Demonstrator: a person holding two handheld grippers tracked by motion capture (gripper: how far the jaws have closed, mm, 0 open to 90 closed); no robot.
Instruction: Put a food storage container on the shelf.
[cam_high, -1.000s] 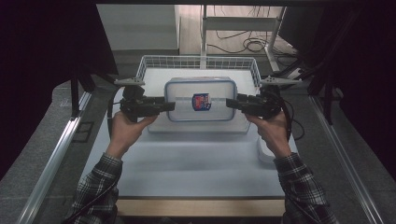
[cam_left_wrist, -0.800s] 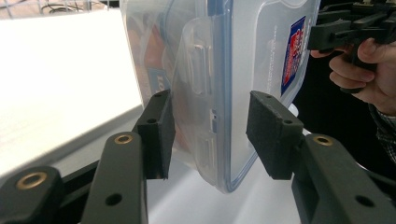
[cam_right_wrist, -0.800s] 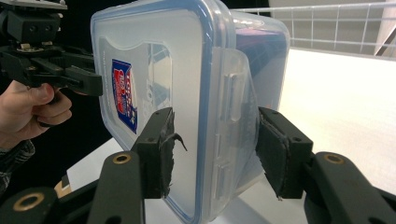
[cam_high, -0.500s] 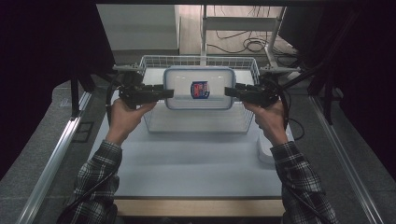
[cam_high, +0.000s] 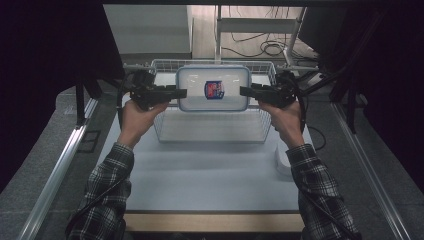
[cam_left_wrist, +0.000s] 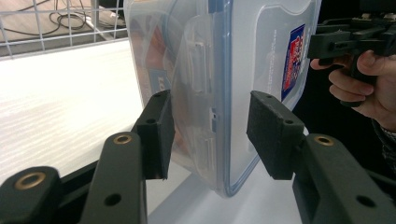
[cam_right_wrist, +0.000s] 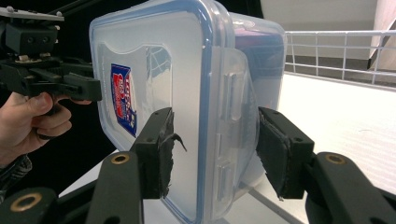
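The left gripper (cam_high: 176, 93) pinches the left end of the lidded container (cam_high: 213, 88), apparently held above the wire basket (cam_high: 210, 131), lid up, long axis running side to side; the right gripper (cam_high: 247, 91) clamps its right end.

Both grippers are matte black: the left gripper (cam_left_wrist: 210, 135) has square foam pads and brass-ringed pivot holes, while the right gripper (cam_right_wrist: 212, 151) has frayed pads. Black cables trail off each. Sleeves (cam_high: 107, 192) are black-and-white plaid flannel.
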